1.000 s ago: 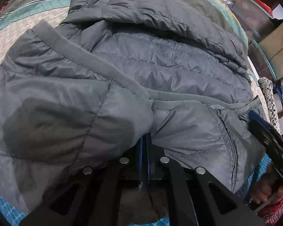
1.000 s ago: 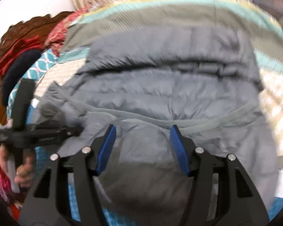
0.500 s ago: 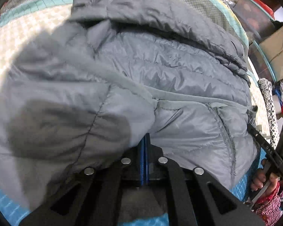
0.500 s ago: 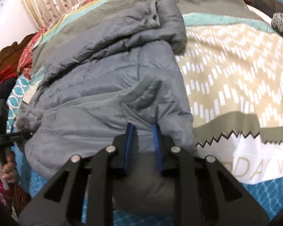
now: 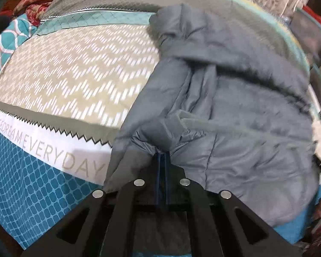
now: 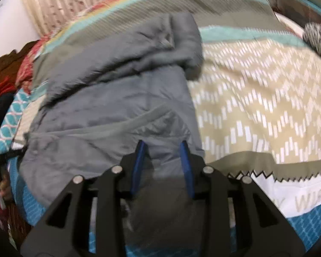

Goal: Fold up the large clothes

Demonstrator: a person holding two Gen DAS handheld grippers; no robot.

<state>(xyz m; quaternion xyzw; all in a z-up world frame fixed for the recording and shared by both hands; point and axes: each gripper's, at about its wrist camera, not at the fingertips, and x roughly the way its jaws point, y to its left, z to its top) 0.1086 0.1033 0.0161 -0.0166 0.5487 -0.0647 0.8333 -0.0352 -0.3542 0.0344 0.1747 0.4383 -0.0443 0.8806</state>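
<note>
The grey puffer jacket (image 5: 235,111) lies bunched along the near edge of the bed (image 5: 75,68). The left tool (image 5: 162,158) is clenched on a fold of it and has carried that side across since a moment ago. The right tool (image 6: 162,150) has just been opening, jaws parted over the fabric, apparently released. The sideways fold looks nearly laid.
</note>
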